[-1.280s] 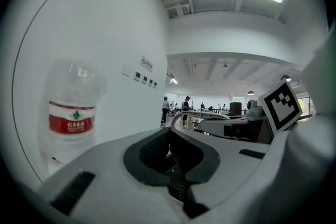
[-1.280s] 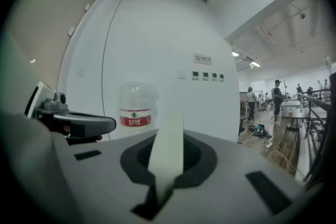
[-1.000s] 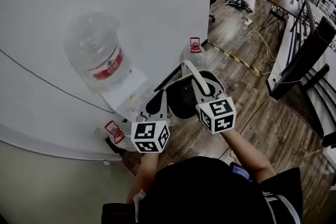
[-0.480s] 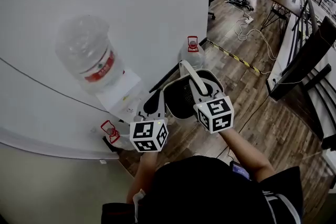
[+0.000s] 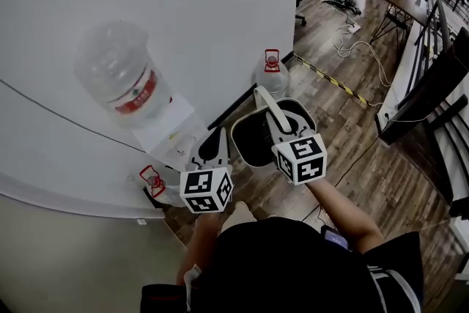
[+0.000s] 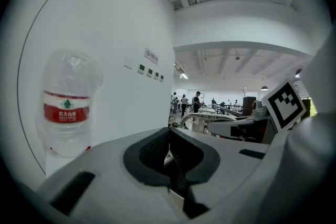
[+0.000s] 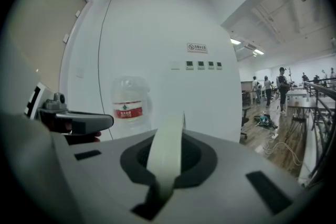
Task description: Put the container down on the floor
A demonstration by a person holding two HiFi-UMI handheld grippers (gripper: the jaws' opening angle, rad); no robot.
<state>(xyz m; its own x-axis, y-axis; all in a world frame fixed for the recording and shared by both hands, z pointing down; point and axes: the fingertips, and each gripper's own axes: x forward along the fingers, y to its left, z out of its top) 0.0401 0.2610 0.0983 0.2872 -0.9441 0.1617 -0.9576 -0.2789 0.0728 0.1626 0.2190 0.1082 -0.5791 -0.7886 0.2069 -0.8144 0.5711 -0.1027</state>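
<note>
The right gripper (image 7: 170,139) has its jaws closed tight on the pale handle (image 7: 165,157) of the dark, bucket-like container (image 5: 253,143). The band runs straight up between the pads, so the container's weight hangs from that one grip and can be let down evenly. The left gripper (image 6: 168,134) is also closed, pad against pad, with nothing that I can make out between them. It rides just beside the container's near rim, probably ready to steady it rather than carry it. The container itself hangs in front of the person, over the wooden floor (image 5: 352,165) close to the foot of the water dispenser (image 5: 172,132) (the one with the big inverted jug (image 5: 117,77) on top). A spare red-capped jug (image 5: 272,73) stands on the floor just past it. From this steep angle it is hard to tell how much air is left under the base, but the raised, taut handle suggests it is not yet set down. The lowering needs to stay clear of the dispenser's base.
</note>
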